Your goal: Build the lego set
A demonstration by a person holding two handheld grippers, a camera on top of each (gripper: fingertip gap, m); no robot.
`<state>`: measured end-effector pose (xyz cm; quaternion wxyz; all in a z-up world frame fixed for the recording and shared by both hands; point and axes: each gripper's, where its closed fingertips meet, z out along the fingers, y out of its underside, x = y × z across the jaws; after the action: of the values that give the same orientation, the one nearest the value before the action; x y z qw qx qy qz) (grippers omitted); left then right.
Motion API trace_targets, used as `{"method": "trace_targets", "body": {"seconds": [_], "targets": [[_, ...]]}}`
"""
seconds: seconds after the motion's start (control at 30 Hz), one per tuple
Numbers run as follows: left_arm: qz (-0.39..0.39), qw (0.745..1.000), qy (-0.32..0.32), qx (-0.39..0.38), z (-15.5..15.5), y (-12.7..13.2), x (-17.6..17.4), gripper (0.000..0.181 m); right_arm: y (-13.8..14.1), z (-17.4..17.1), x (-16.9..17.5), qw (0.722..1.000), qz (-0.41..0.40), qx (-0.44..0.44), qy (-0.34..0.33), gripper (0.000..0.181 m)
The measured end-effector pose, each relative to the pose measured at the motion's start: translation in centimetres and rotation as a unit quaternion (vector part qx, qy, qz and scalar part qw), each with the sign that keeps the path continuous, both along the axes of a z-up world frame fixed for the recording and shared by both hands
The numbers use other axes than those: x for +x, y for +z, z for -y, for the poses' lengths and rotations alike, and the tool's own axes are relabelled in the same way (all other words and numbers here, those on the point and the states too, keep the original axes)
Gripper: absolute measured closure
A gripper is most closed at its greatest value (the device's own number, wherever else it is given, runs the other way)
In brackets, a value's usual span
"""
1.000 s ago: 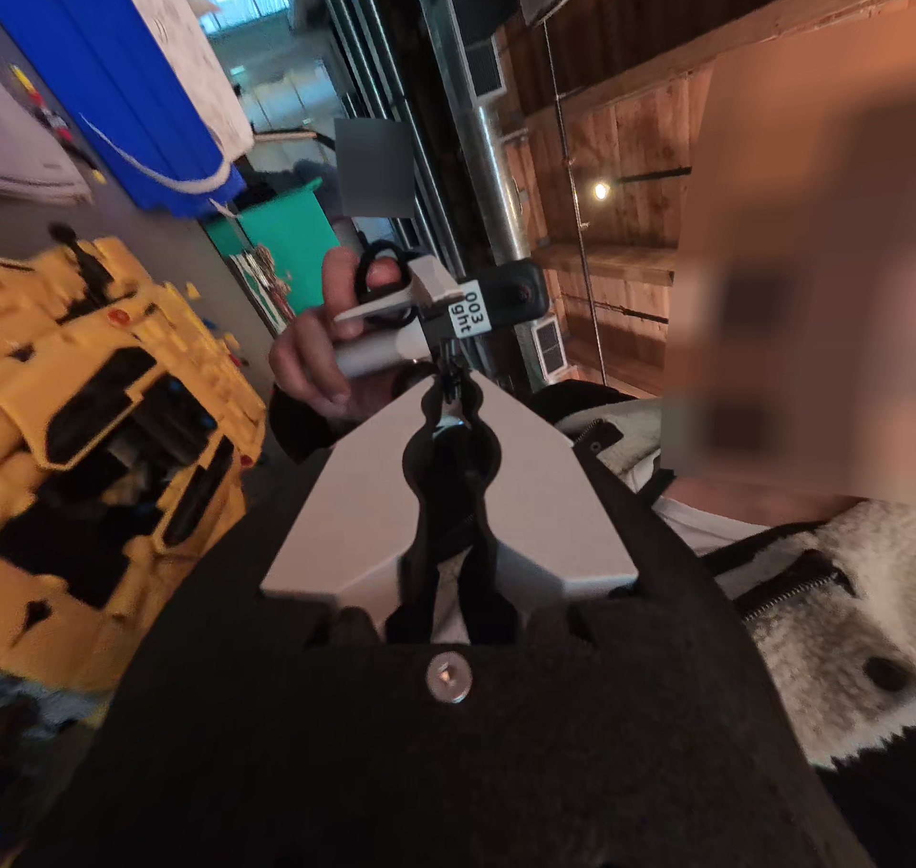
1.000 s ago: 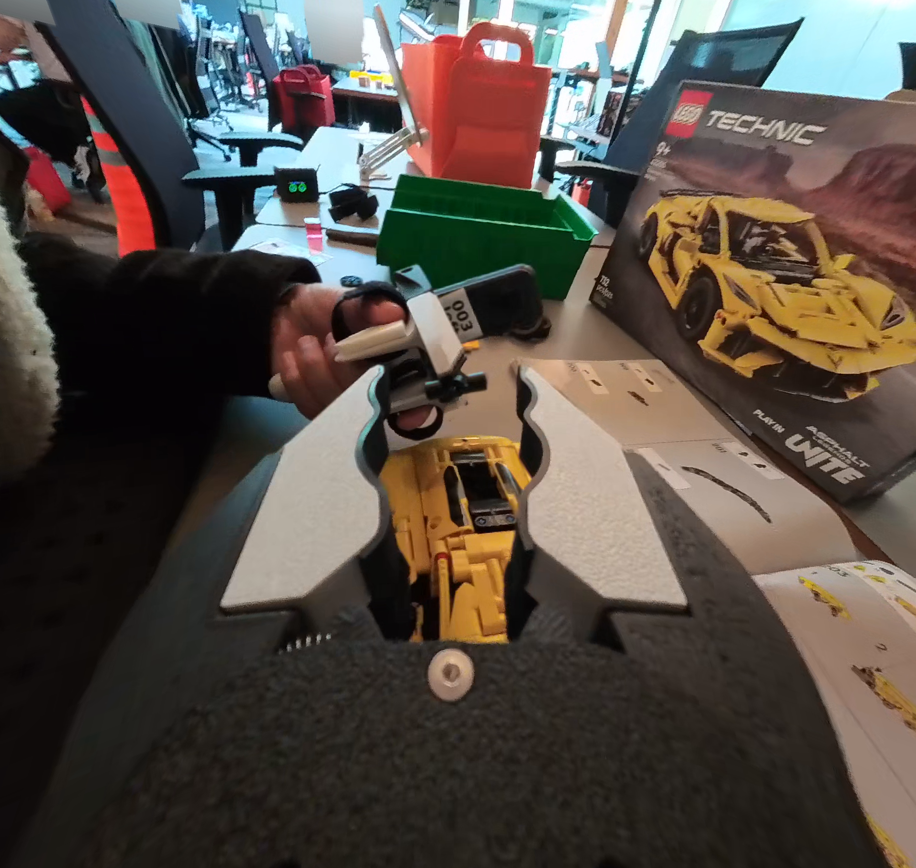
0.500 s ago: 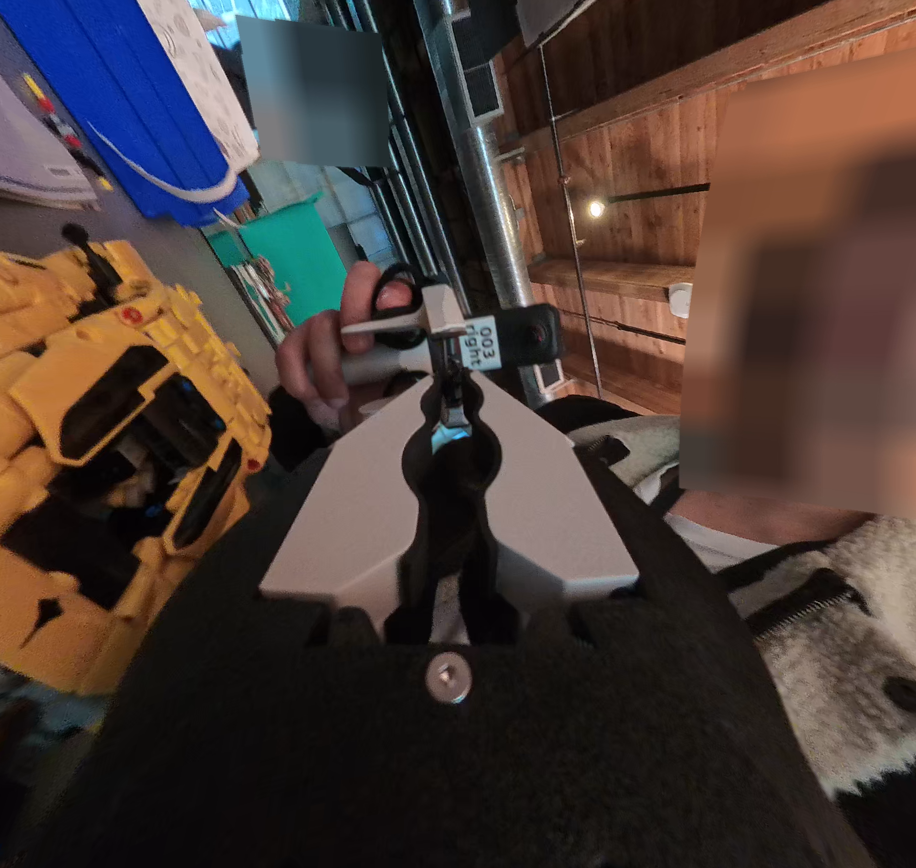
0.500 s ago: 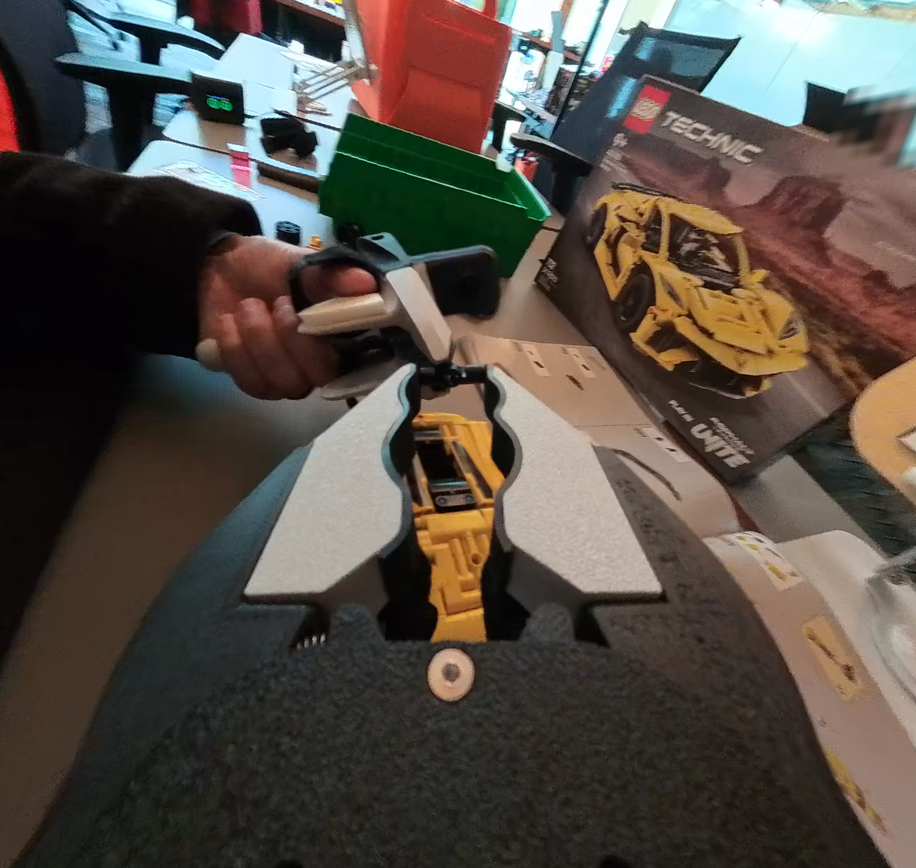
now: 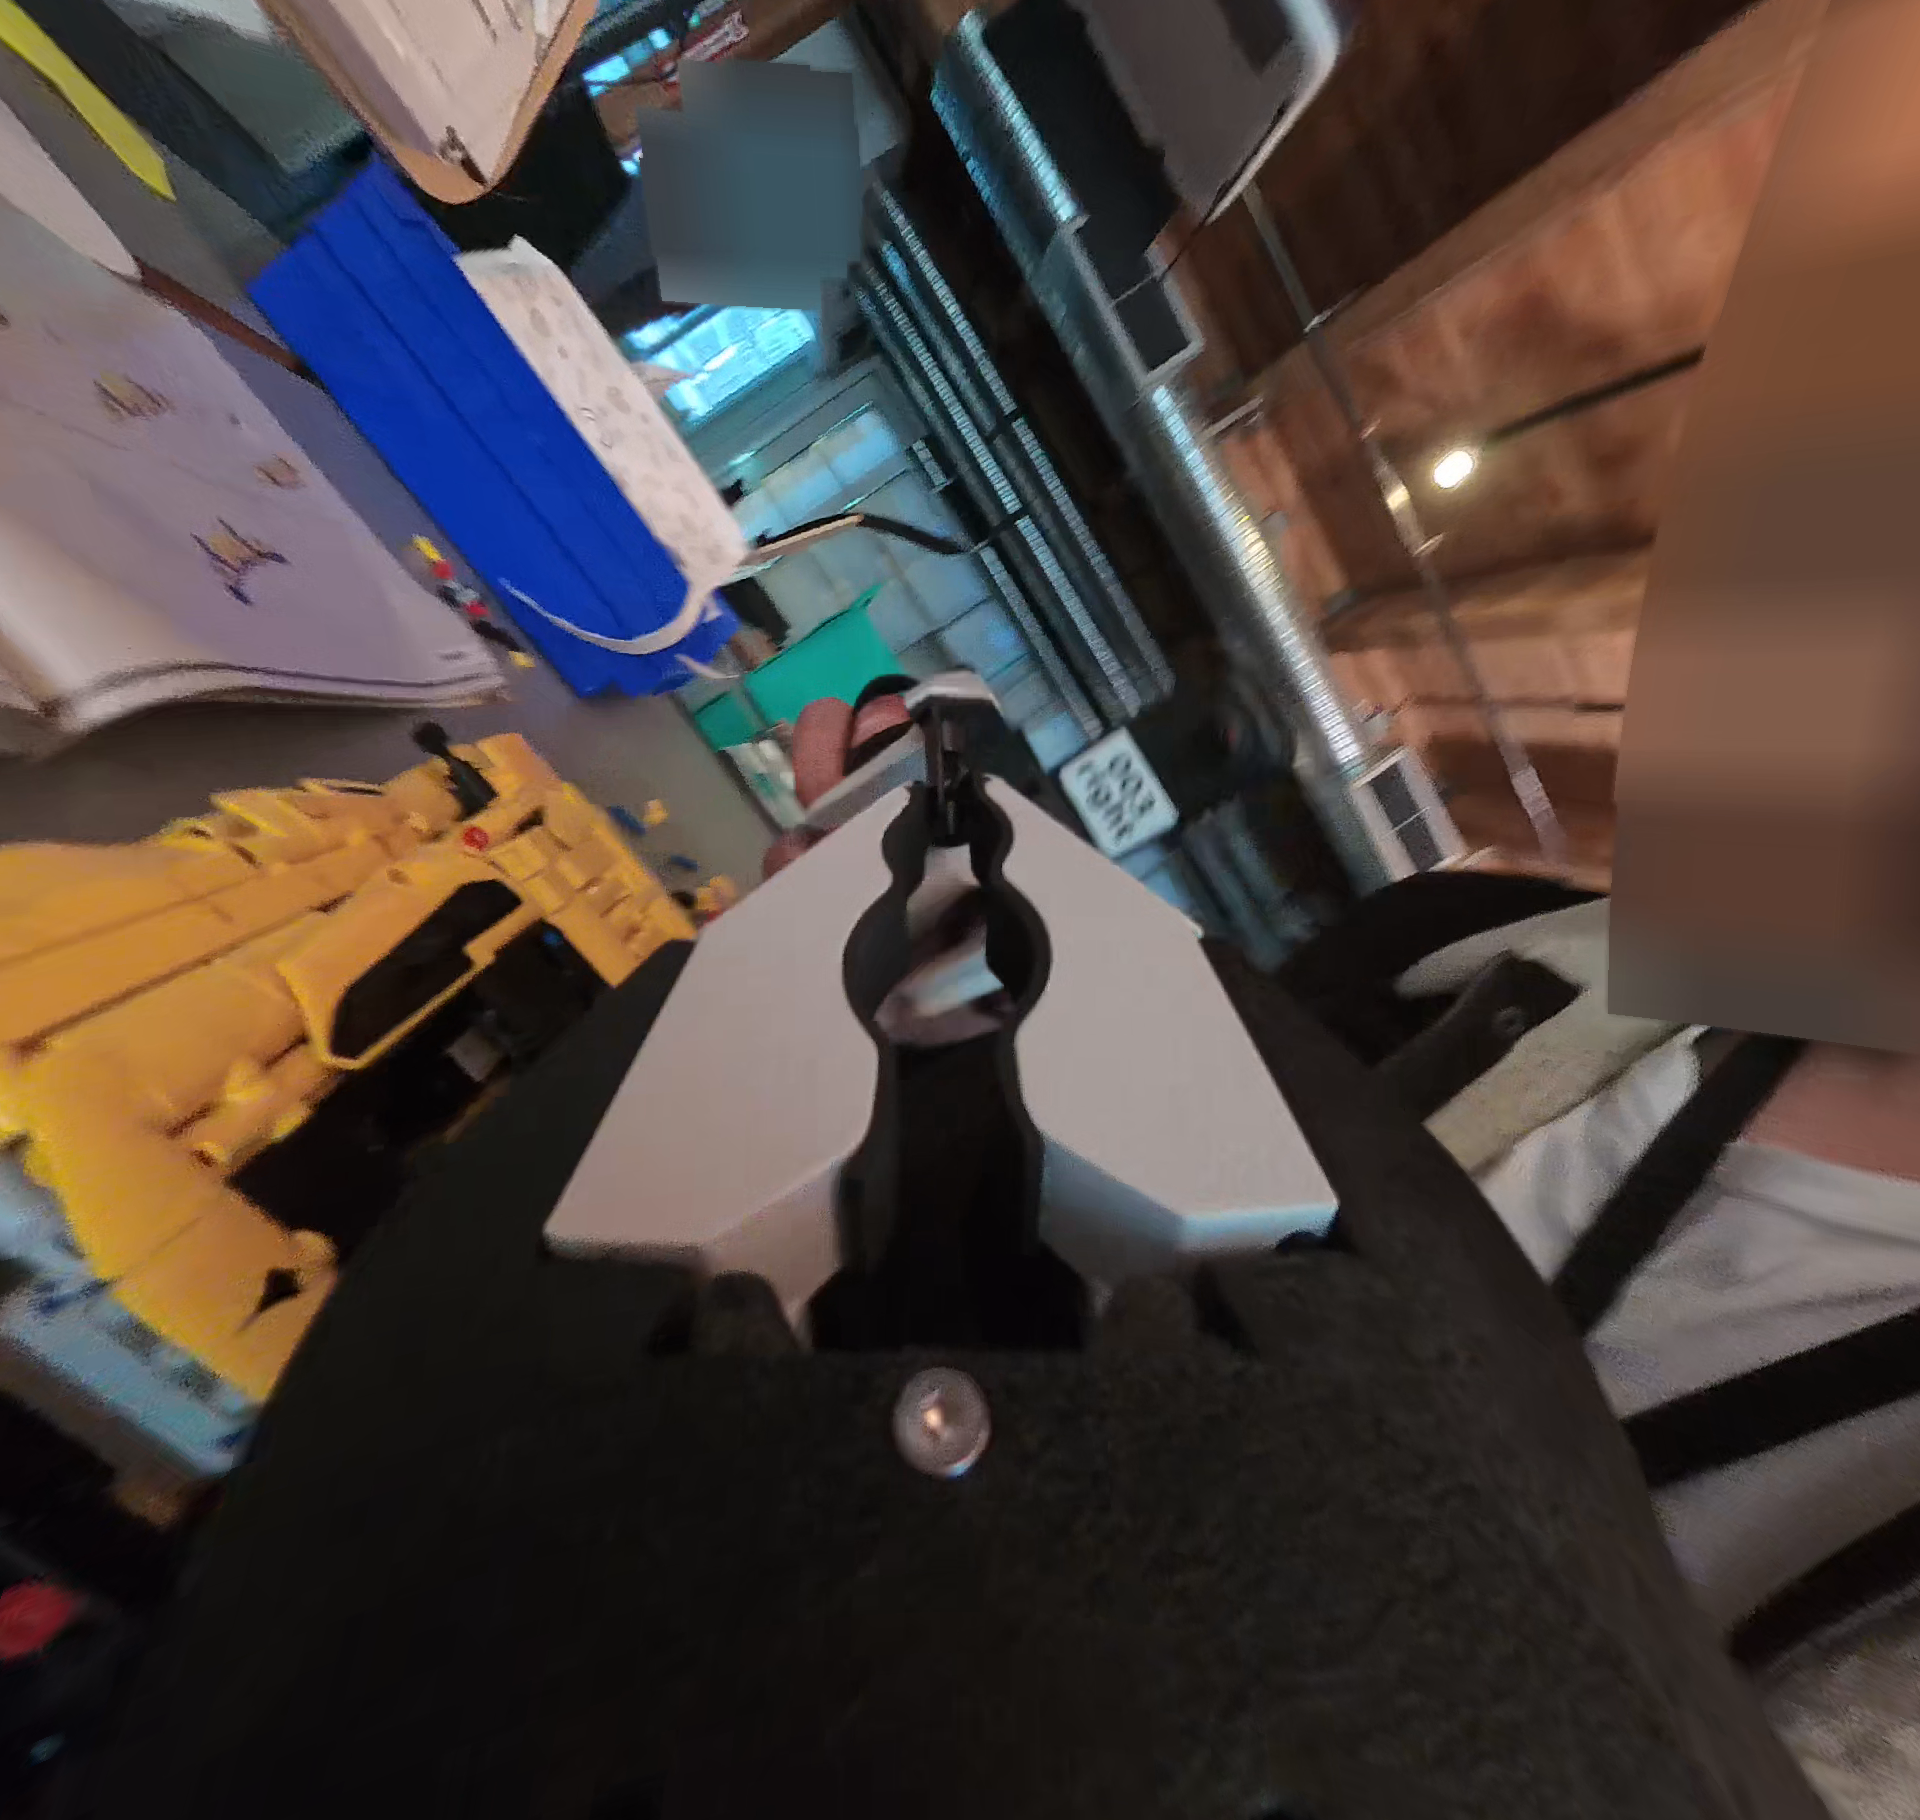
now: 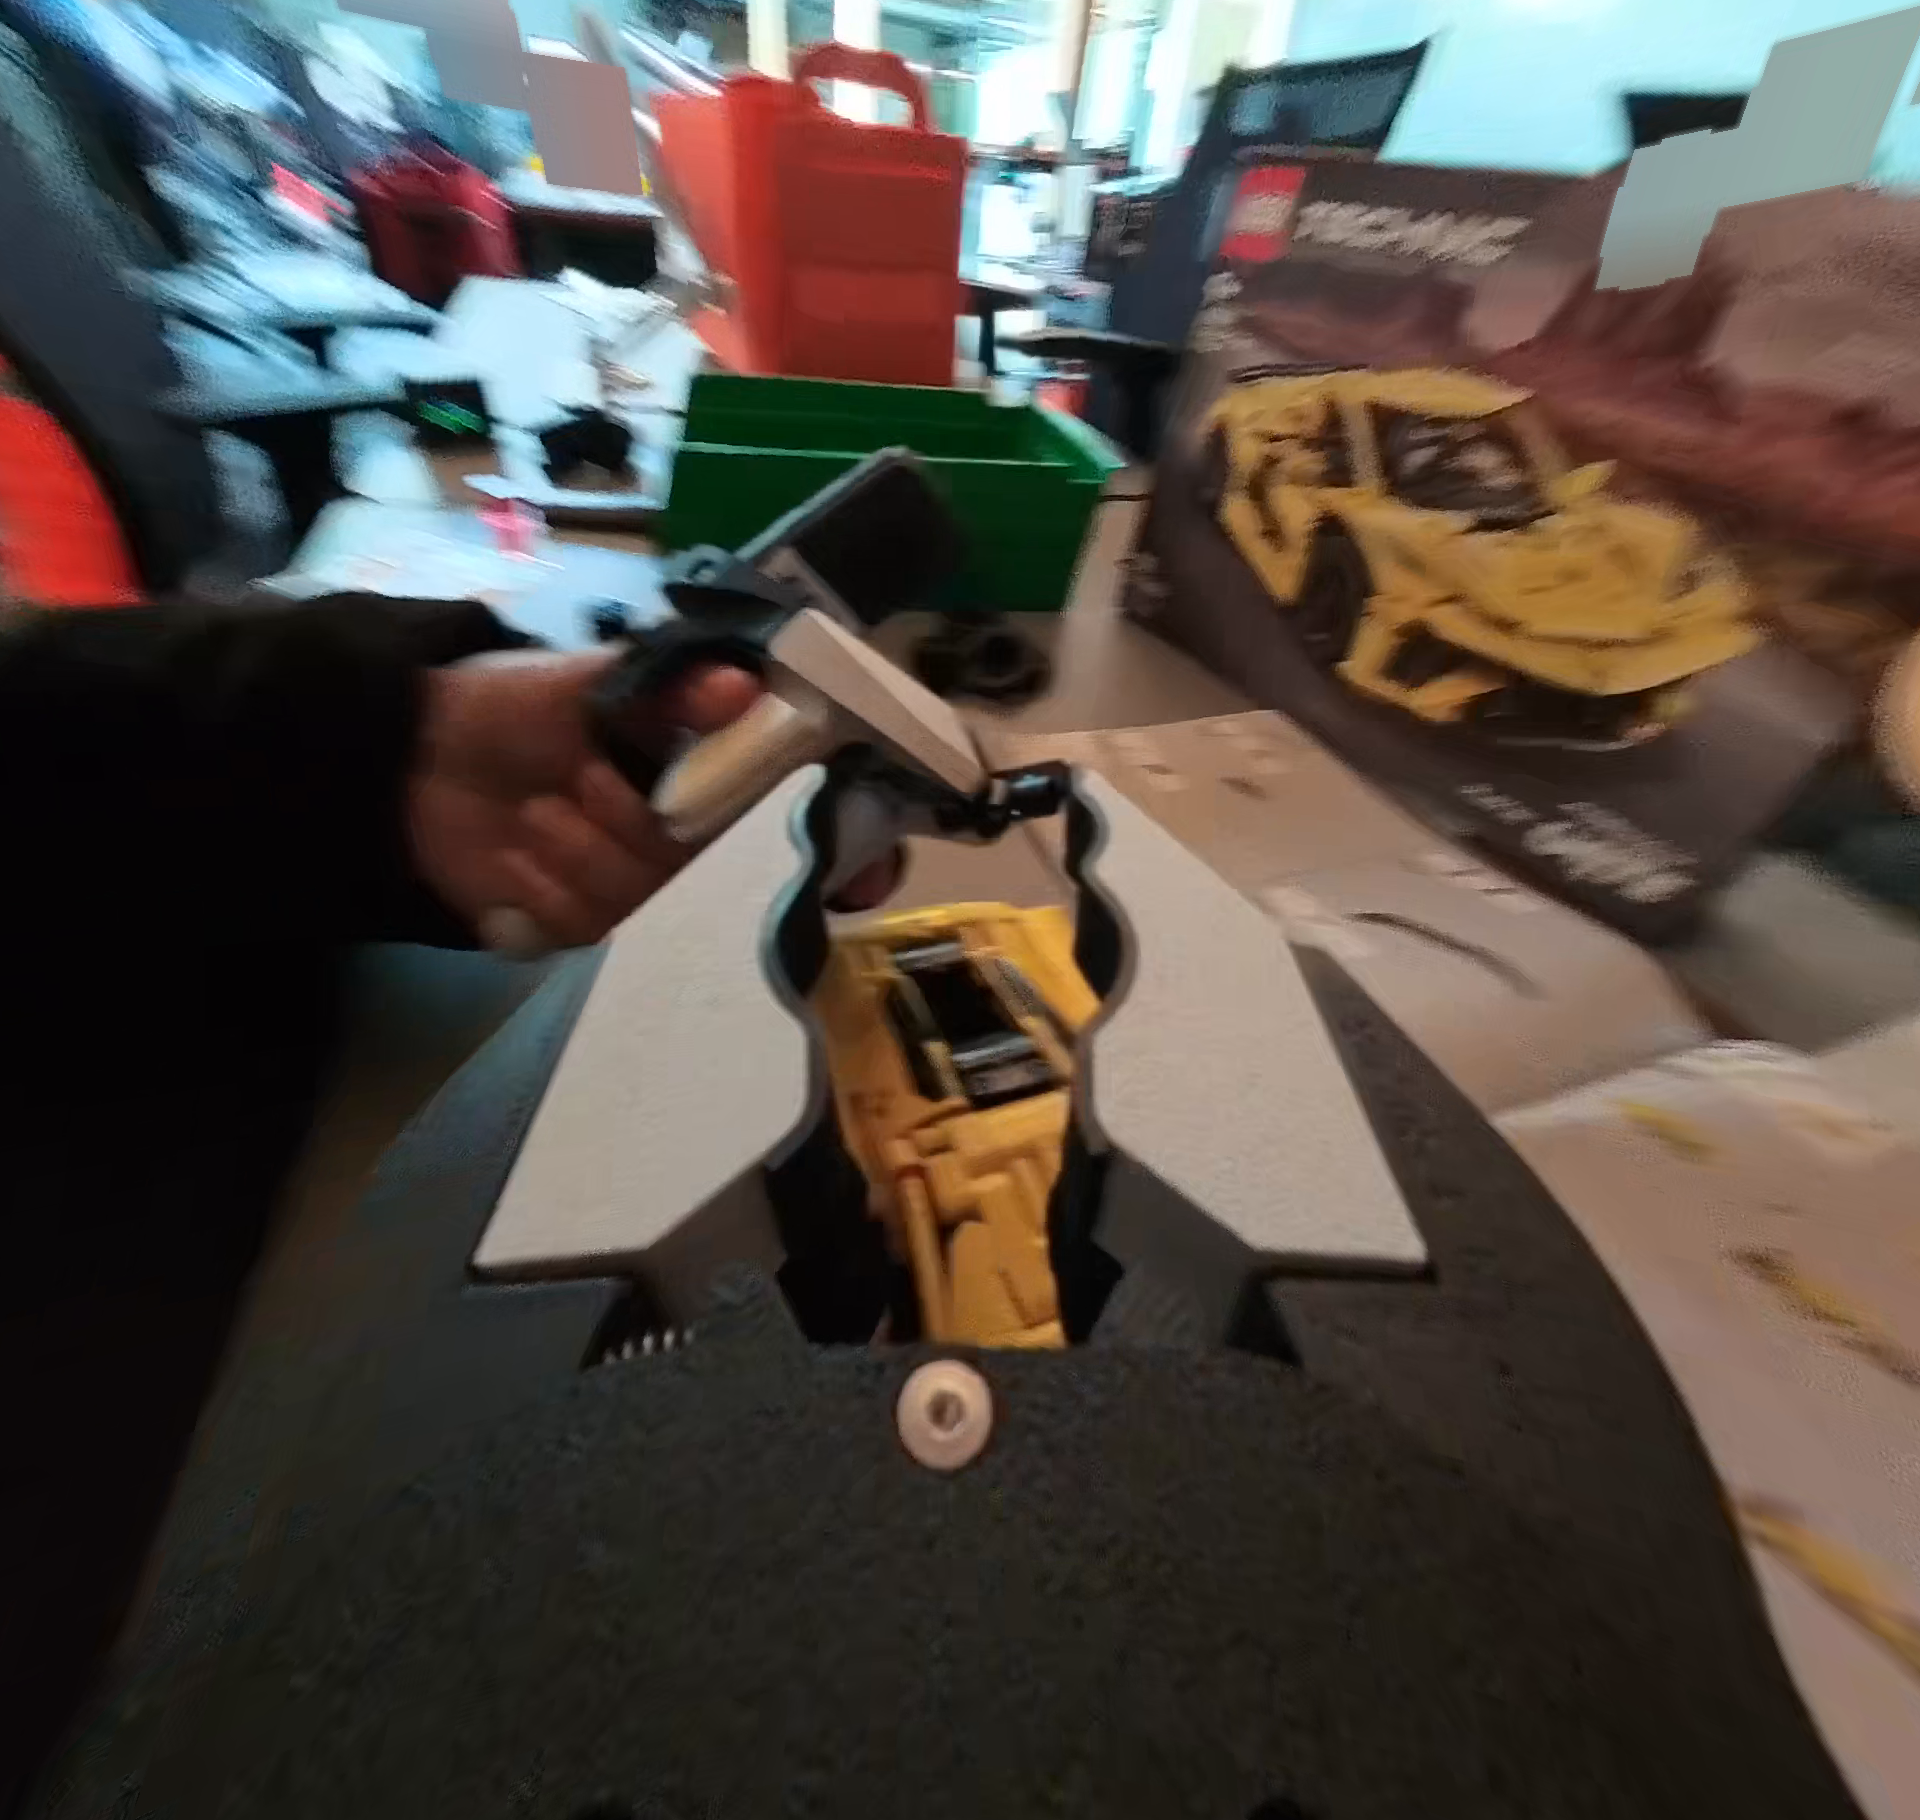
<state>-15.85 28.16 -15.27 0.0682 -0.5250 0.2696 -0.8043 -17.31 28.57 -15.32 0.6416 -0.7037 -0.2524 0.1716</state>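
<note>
While pinched, black piece (image 6: 1023,796) between hand-held grippers.

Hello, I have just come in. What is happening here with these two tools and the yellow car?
A person is building a yellow brick-built model car with two hand-held grippers. The left gripper is shut on a small black connector piece. The right gripper is open, its tips either side of that piece, above the car. The printed set box stands behind on the grey table.
</note>
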Motion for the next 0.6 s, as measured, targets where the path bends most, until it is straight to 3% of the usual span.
{"method": "trace_targets", "body": {"seconds": [0.03,0.1,0.23,0.43,0.53,0.6], "targets": [[-0.006,0.999,0.009,0.040,0.2,-0.1,-0.1,0.174,0.3,0.6,-0.3,0.998,-0.047,-0.031,0.042,0.129],[-0.021,0.991,0.031,0.130,0.6,-0.5,0.0,0.174,0.7,1.3,-0.1,0.982,-0.129,-0.095,0.100,0.129],[-0.030,0.961,0.060,0.267,1.4,-0.9,0.2,0.174,0.7,1.6,1.1,0.949,-0.223,-0.175,0.140,0.147],[-0.017,0.940,0.038,0.339,3.1,-0.9,-0.1,0.174,-0.5,2.2,0.7,0.937,-0.225,-0.208,0.169,0.171],[-0.011,0.945,0.035,0.325,3.3,-0.5,-0.2,0.174,-0.3,2.5,0.4,0.930,-0.233,-0.214,0.188,0.174],[0.006,0.957,0.054,0.284,2.6,0.5,-0.2,0.174,0.6,2.0,0.6,0.913,-0.285,-0.219,0.192,0.174]]}}
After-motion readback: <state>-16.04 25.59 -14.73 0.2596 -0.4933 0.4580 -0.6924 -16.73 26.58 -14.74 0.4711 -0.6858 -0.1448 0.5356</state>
